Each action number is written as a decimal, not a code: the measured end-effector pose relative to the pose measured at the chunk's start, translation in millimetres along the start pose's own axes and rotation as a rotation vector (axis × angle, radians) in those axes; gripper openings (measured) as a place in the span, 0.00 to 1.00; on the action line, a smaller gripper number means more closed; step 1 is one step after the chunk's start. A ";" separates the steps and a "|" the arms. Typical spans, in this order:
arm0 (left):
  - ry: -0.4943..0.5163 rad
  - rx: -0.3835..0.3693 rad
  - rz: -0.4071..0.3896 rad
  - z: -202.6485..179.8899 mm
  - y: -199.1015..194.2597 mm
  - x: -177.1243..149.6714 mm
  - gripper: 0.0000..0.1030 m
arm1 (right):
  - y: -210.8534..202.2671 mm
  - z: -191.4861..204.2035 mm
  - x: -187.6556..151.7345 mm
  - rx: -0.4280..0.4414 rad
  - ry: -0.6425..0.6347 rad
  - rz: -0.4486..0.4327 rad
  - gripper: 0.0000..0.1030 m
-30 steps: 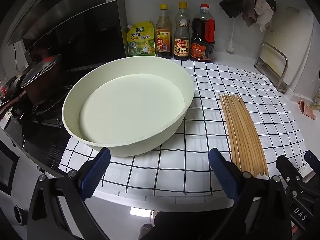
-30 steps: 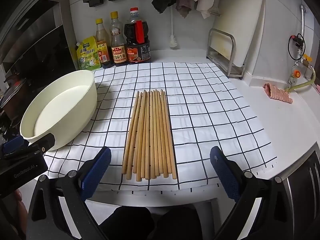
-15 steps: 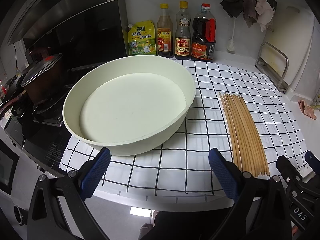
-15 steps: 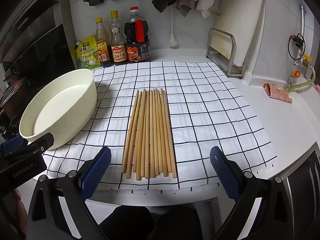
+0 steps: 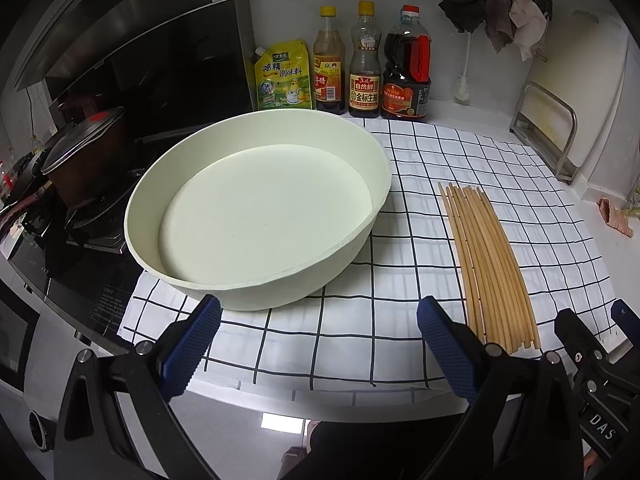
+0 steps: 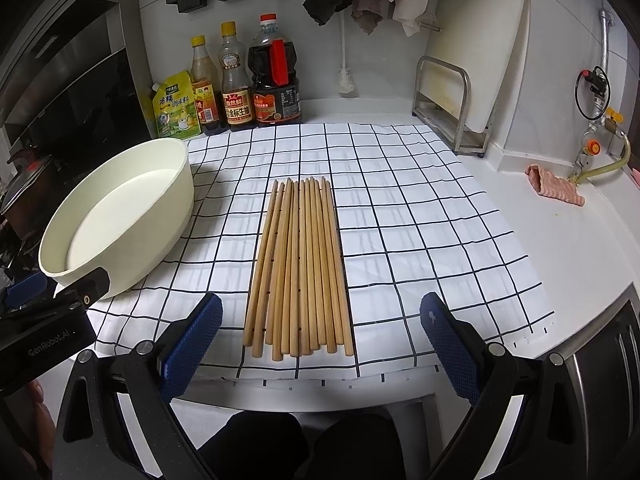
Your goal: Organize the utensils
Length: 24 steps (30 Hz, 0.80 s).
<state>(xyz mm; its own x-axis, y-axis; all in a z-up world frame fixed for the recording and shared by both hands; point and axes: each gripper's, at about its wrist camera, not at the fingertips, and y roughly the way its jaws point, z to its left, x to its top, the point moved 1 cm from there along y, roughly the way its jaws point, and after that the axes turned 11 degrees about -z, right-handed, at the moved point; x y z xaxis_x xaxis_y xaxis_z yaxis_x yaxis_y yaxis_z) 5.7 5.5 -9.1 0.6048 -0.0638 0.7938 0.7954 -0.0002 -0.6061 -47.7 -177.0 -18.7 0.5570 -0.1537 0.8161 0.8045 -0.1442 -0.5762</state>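
Observation:
Several wooden chopsticks lie side by side on a black-checked white cloth; they also show in the left wrist view. A large empty cream basin stands on the cloth to their left, also in the right wrist view. My left gripper is open and empty in front of the basin. My right gripper is open and empty, just short of the chopsticks' near ends.
Three sauce bottles and a yellow seasoning pouch stand at the back wall. A cutting board in a metal rack is at the back right. A stove with a lidded pot is left. A pink rag lies right.
Both grippers have shifted slightly forward and up; the basin and chopsticks have not moved. Both stay open.

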 end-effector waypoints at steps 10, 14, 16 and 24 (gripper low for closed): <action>0.001 0.000 0.002 0.0 0.5 -0.4 0.94 | -0.7 -0.1 -0.4 0.002 0.000 -0.002 0.92; 0.001 -0.001 0.001 -0.3 0.6 -1.1 0.94 | -1.1 0.2 -0.5 0.003 -0.002 -0.002 0.92; 0.000 0.000 0.001 0.6 0.9 -2.7 0.94 | -1.0 -0.8 0.1 0.003 0.000 -0.003 0.92; 0.001 0.000 0.001 -0.3 0.6 -2.8 0.94 | -1.5 -1.0 0.1 0.003 0.000 -0.006 0.92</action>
<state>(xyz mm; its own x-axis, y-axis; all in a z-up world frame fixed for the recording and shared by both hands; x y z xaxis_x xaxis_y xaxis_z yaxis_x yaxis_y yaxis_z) 4.5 5.4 -11.7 0.6055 -0.0651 0.7932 0.7949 0.0001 -0.6067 -49.1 -177.7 -17.8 0.5524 -0.1525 0.8195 0.8083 -0.1421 -0.5713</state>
